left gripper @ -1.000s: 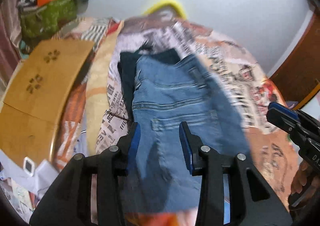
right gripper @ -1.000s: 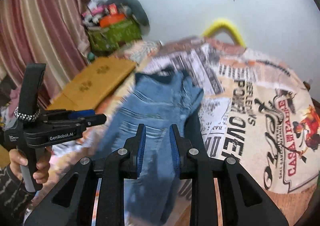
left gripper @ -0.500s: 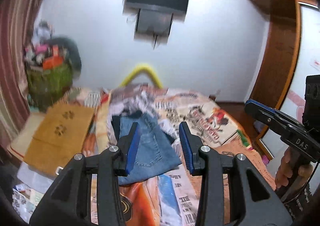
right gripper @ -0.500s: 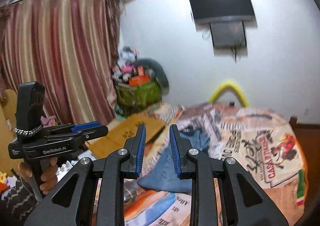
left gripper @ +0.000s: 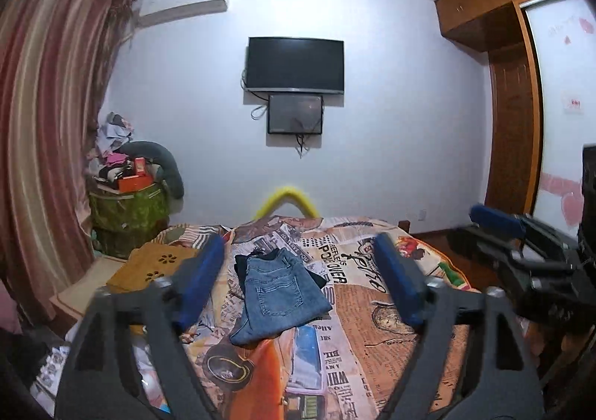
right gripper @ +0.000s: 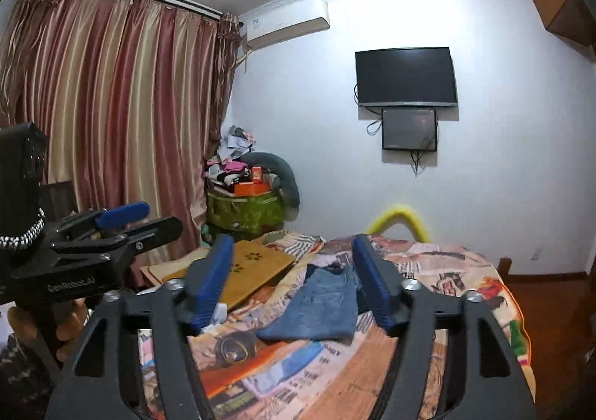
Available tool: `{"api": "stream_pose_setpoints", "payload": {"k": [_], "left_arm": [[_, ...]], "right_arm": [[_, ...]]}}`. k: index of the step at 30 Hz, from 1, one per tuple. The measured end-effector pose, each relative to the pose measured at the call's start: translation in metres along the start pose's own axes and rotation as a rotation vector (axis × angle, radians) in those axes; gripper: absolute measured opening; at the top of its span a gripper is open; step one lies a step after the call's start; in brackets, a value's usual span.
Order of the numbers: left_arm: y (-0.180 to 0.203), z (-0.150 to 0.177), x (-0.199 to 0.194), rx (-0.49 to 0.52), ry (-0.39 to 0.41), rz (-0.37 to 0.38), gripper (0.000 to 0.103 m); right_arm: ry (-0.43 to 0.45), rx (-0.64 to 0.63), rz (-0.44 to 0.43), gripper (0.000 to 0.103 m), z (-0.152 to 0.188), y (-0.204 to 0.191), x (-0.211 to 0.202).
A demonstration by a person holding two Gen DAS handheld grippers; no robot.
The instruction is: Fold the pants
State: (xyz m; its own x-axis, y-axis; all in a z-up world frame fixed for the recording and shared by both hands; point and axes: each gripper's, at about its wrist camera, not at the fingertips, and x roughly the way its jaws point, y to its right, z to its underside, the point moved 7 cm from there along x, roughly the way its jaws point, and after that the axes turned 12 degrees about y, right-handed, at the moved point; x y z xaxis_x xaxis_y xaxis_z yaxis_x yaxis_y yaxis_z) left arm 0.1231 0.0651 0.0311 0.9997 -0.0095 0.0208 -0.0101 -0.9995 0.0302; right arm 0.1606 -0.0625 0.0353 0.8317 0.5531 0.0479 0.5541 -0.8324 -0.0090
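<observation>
Folded blue jeans (left gripper: pixel 277 299) lie flat on the bed, back pocket up, with a darker garment (left gripper: pixel 242 265) showing under their far edge. They also show in the right wrist view (right gripper: pixel 320 304). My left gripper (left gripper: pixel 298 282) is open and empty, held well back from the jeans above the bed's near end. My right gripper (right gripper: pixel 294 282) is open and empty too, also back from the jeans. The left gripper shows at the left of the right wrist view (right gripper: pixel 123 217), and the right one at the right of the left wrist view (left gripper: pixel 499 222).
The bed (left gripper: pixel 391 345) has a newspaper-print cover. A wooden lap table (left gripper: pixel 152 265) lies at its left side. A green basket piled with clothes (left gripper: pixel 128 211) stands by striped curtains (right gripper: pixel 111 114). A TV (left gripper: pixel 296 64) hangs on the far wall, a wardrobe (left gripper: pixel 510 114) at right.
Both grippers have pulled back and tilted up from close over the jeans to a far view of the room, and both jaws have opened wide. The jeans stay folded on the bed.
</observation>
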Motion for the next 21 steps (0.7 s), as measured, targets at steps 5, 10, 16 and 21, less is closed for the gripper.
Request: {"api": "stream_pose_setpoints", "payload": {"k": [5,10,16,21], "left_arm": [[-0.002,0.003,-0.011,0.001,0.022,-0.024,0.101],[-0.004,0.011,-0.014,-0.011,0.006,-0.024,0.103],[-0.003,0.016,-0.011,-0.017,-0.006,-0.022,0.103],[-0.001,0.019,-0.009,-0.005,-0.010,-0.023,0.103]], "right_arm": [[-0.001,0.066,0.060,0.103,0.008,0.009,-0.004],[-0.005,0.110,0.110,0.103,0.009,0.020,-0.011],[-0.004,0.098,0.119,0.103,0.012,0.020,-0.019],[-0.004,0.080,0.121,0.103,0.016,0.016,-0.024]]}}
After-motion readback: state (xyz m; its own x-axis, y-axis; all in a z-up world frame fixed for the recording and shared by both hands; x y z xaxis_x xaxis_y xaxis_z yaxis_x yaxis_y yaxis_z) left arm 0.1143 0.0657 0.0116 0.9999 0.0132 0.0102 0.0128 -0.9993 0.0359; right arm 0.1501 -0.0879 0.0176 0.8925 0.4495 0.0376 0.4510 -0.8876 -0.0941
